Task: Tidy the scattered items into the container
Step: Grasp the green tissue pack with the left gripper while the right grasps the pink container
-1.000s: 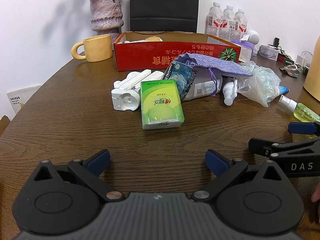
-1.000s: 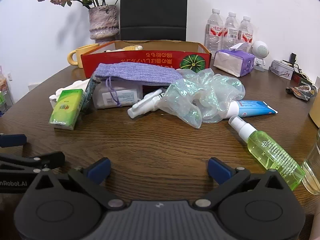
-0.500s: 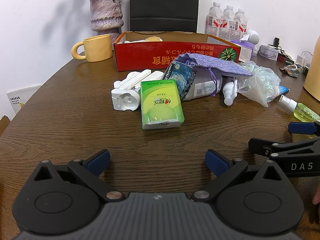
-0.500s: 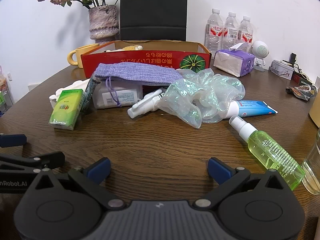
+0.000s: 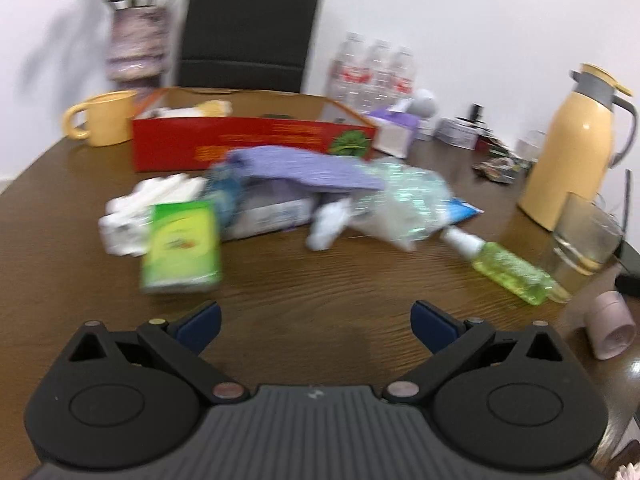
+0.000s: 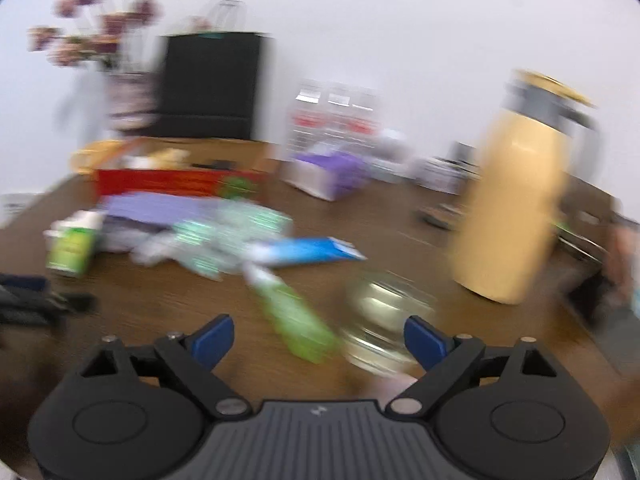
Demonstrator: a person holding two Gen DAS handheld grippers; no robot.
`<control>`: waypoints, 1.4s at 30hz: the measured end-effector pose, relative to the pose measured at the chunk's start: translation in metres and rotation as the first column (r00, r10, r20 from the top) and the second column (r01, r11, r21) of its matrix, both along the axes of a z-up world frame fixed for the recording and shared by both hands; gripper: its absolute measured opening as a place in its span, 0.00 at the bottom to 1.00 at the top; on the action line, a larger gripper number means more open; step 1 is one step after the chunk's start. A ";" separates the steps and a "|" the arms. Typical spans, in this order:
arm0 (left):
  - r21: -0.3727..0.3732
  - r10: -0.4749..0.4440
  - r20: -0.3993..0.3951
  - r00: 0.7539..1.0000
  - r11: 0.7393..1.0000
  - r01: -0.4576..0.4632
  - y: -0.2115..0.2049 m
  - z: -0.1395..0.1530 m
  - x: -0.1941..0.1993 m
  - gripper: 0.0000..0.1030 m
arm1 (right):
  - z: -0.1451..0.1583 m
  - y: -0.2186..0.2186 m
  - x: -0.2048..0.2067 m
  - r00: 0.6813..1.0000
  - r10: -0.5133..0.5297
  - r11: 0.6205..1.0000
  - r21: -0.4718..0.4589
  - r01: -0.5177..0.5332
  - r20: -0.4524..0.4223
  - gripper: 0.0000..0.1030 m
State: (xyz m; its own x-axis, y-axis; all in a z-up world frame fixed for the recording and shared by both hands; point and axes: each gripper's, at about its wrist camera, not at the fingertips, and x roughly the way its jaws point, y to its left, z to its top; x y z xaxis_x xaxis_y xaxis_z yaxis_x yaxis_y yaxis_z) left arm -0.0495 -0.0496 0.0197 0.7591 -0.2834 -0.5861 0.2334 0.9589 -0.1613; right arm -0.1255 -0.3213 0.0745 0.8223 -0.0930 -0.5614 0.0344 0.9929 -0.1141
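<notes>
left gripper (image 5: 316, 316): your fingers are spread wide, nothing in them, hovering over bare desk (image 5: 60, 184)
right gripper (image 6: 318, 334): also wide and empty, with the spray bottle (image 6: 294, 312) and a glass (image 6: 384, 324) lying between the fingers in view
box (image 5: 248, 142): one red box at the back, a few things already inside
pile: sits just in front of the box. One green tissue pack (image 5: 182, 248), one purple pouch (image 5: 304, 168), one crinkly bag (image 5: 404, 200), one blue tube (image 5: 462, 212), some white bits (too blurry to count)
other stuff: three water bottles (image 5: 372, 74), one mug (image 5: 100, 118), one thermos (image 5: 576, 144), one pink jar (image 5: 610, 330)
change: both views swung right since half a second ago and are smeared now; thermos and glass have come into view
</notes>
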 end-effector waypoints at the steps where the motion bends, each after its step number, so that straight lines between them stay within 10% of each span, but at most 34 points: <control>1: -0.013 -0.025 -0.016 1.000 1.000 0.025 -0.011 0.001 0.005 1.00 | -0.009 -0.011 0.000 0.999 -0.040 0.999 0.020 0.040 -0.019 0.91; 6: -0.064 -0.184 -0.051 0.982 0.981 0.181 -0.076 0.004 0.032 1.00 | -0.055 -0.038 0.016 0.988 -0.109 0.982 0.143 0.124 -0.108 0.89; 9: 0.013 -0.221 -0.035 0.975 0.975 0.221 -0.104 0.003 0.037 1.00 | -0.069 -0.041 0.025 0.989 -0.081 0.980 0.171 0.102 -0.127 0.53; 11: 0.025 -0.198 -0.021 0.980 0.980 0.199 -0.101 0.004 0.036 1.00 | -0.071 -0.038 0.026 0.994 -0.023 0.981 0.187 0.044 -0.111 0.53; 18: 0.046 0.030 0.002 1.000 0.998 -0.030 -0.025 0.011 0.026 1.00 | -0.075 0.012 0.038 0.972 0.221 0.952 0.234 -0.198 -0.076 0.53; 22: 0.150 0.233 0.060 0.971 0.959 -0.239 0.022 0.005 0.029 1.00 | -0.072 0.037 0.053 0.959 0.277 0.932 0.260 -0.252 -0.065 0.53; 27: 0.221 0.279 0.016 0.960 0.936 -0.276 0.044 -0.006 0.061 0.99 | -0.068 0.064 0.068 0.945 0.321 0.919 0.265 -0.293 -0.067 0.53; 31: 0.201 0.221 -0.041 0.974 0.957 -0.209 0.046 -0.012 0.067 0.47 | -0.070 0.077 0.068 0.946 0.317 0.931 0.216 -0.296 -0.071 0.53; 42: 0.025 0.098 0.032 0.995 0.995 -0.099 0.060 0.041 0.023 0.46 | -0.035 0.094 0.087 0.943 0.332 0.921 0.212 -0.326 0.008 0.53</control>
